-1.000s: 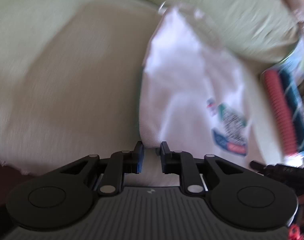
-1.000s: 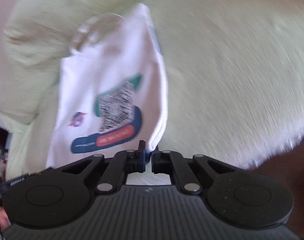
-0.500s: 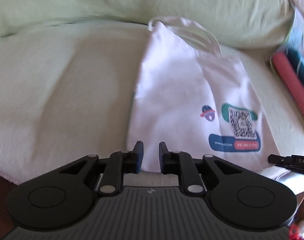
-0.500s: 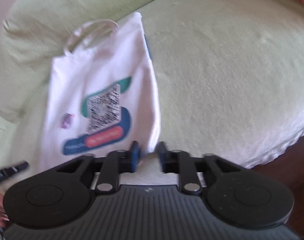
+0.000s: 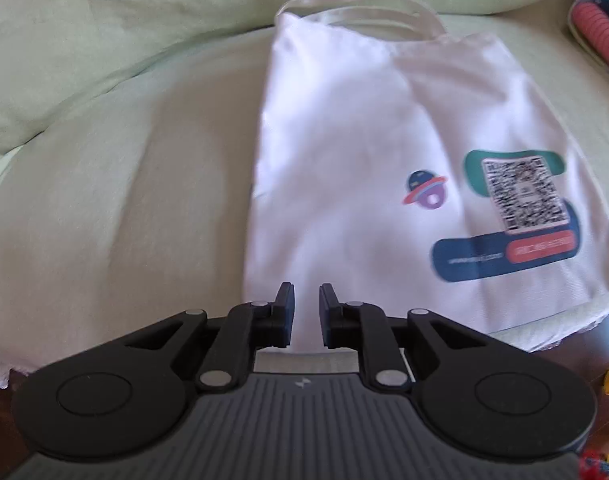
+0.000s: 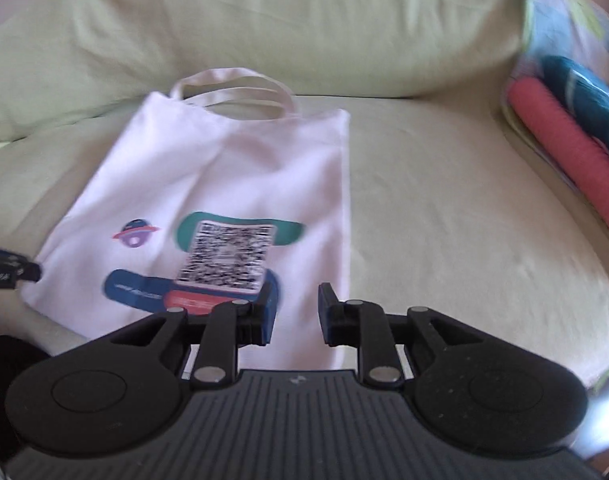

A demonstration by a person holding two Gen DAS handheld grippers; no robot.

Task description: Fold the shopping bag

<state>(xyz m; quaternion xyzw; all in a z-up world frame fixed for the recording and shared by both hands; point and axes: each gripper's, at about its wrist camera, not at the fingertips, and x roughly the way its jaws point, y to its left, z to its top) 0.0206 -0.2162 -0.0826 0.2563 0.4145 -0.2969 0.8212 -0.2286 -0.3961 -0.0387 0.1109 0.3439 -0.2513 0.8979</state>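
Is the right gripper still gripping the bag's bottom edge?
Apart. Right wrist view: the right gripper has opening jaws with a gap, pads clear of the bag lying flat.

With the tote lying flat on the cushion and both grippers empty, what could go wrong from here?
1. The soft green cushion may let the tote bag bunch during a fold.
2. The looped handles could splay out of the fold.
3. The right gripper, jaws opening, may pinch only the top layer.

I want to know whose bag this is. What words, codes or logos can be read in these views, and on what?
QR code on the white shopping bag: a code, too blurred to scan.
Blue banner on the bag: small white text, unreadable.
Red label on the bag: white text, unreadable.
Planet logo: no words.
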